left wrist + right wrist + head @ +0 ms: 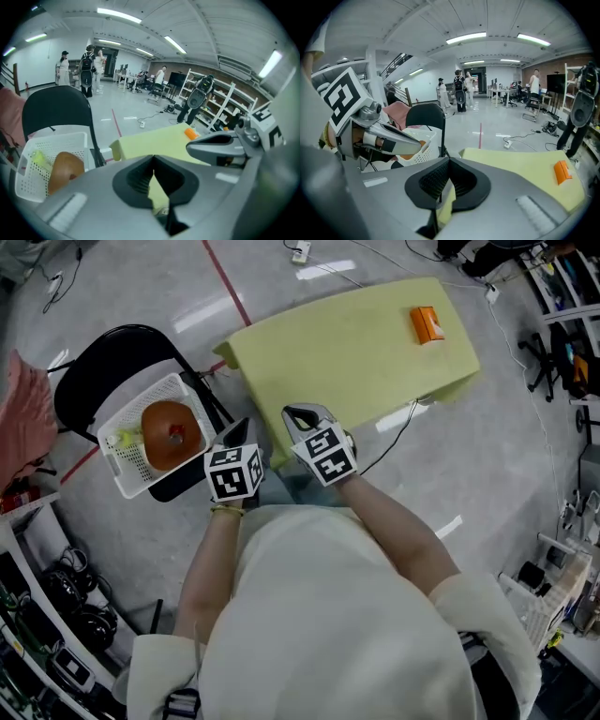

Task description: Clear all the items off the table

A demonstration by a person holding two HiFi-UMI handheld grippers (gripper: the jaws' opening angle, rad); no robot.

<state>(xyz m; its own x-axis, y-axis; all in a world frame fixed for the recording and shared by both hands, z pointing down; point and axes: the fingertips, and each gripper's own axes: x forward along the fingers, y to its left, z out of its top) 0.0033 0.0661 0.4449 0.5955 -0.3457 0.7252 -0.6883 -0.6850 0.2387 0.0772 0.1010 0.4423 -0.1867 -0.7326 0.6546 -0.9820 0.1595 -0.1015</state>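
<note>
One orange item (427, 324) lies near the far right corner of the yellow-green table (347, 352). It also shows as the orange item (191, 133) in the left gripper view and the orange item (562, 172) in the right gripper view. My left gripper (236, 431) and right gripper (300, 415) hover side by side at the table's near corner, far from the item. Both are shut with nothing between the jaws, as the left gripper (153, 159) and the right gripper (449, 161) show in their own views. A white basket (122, 474) to the left holds a brown domed object (171, 434) and a yellow-green thing (125, 439).
The basket rests on a black chair (103, 362) left of the table. A red line (228, 282) and cables (394, 442) run over the grey floor. Shelves (37, 615) stand at the lower left, a pink cloth (23, 413) at the left edge. People stand far off (459, 91).
</note>
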